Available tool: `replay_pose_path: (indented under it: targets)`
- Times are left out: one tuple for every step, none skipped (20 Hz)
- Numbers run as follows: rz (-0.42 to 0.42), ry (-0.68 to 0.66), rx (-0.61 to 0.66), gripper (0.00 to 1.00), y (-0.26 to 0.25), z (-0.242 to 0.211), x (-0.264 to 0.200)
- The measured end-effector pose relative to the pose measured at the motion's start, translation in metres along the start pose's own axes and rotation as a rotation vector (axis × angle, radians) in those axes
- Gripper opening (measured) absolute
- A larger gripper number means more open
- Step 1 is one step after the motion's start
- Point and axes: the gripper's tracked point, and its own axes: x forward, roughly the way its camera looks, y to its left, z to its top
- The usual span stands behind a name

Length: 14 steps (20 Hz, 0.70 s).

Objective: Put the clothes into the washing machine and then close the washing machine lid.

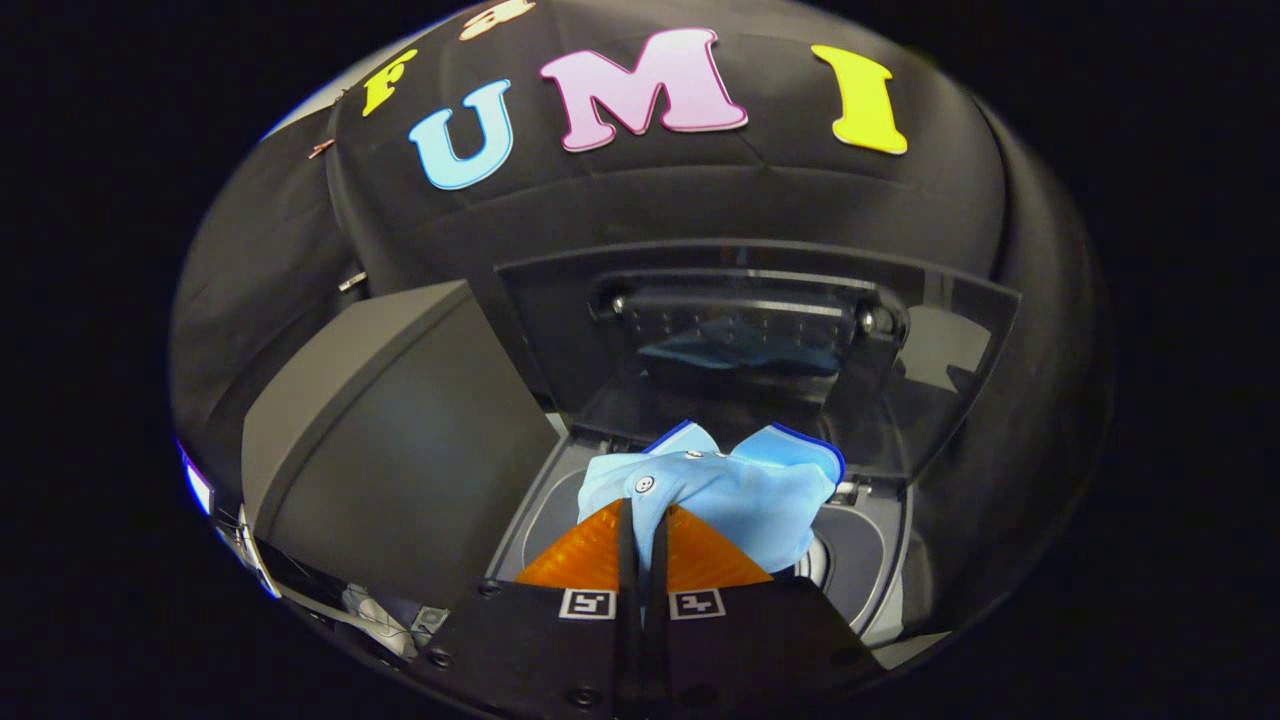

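The gripper [645, 515] holds a light-blue fabric garment with darker blue trim and small white snap buttons [735, 490]. Its two fingers are drawn almost together, with only a thin slit between them, and a fold of the cloth is pinched in that slit, so both fingers press on the garment. The rest of the garment bunches up just ahead of the fingertips and spreads to their right.

The garment hangs directly above the open mouth of a grey top-loading washing machine [870, 560]. The machine's round drum opening [822, 560] shows just below and to the right of the cloth; whether the cloth touches the rim cannot be told.

The machine's dark, glossy transparent lid [760, 340] stands raised behind the opening, tilted back toward the booth wall. A faint blue reflection of the garment shows in its panel. The lid's hinge hardware sits at its upper corners.

To the left of the washing machine, close beside it, stands a dark grey box-shaped unit with a smooth sloping top [390, 450].
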Motion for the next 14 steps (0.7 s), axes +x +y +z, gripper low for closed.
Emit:
replay_pose_path:
  targets:
    - [0.003, 0.014, 0.007, 0.05, -0.002, -0.008, 0.005]
    - [-0.003, 0.027, 0.005, 0.05, -0.005, -0.017, 0.013]
    - [-0.008, 0.038, 0.000, 0.05, -0.007, -0.025, 0.020]
    - [-0.012, 0.047, -0.009, 0.05, -0.009, -0.031, 0.026]
    - [-0.017, 0.059, -0.018, 0.05, -0.011, -0.037, 0.032]
    - [-0.021, 0.070, -0.023, 0.05, -0.011, -0.043, 0.036]
    - [-0.022, 0.082, -0.023, 0.05, -0.013, -0.048, 0.041]
    - [-0.028, 0.094, -0.025, 0.05, -0.014, -0.052, 0.046]
    - [-0.032, 0.100, -0.026, 0.05, -0.015, -0.056, 0.050]
    - [-0.033, 0.105, -0.028, 0.05, -0.015, -0.059, 0.053]
    - [-0.035, 0.109, -0.034, 0.05, -0.014, -0.063, 0.054]
    - [-0.036, 0.112, -0.042, 0.05, -0.013, -0.066, 0.056]
    - [-0.036, 0.113, -0.053, 0.05, -0.013, -0.069, 0.057]
    - [-0.040, 0.114, -0.065, 0.05, -0.012, -0.071, 0.058]
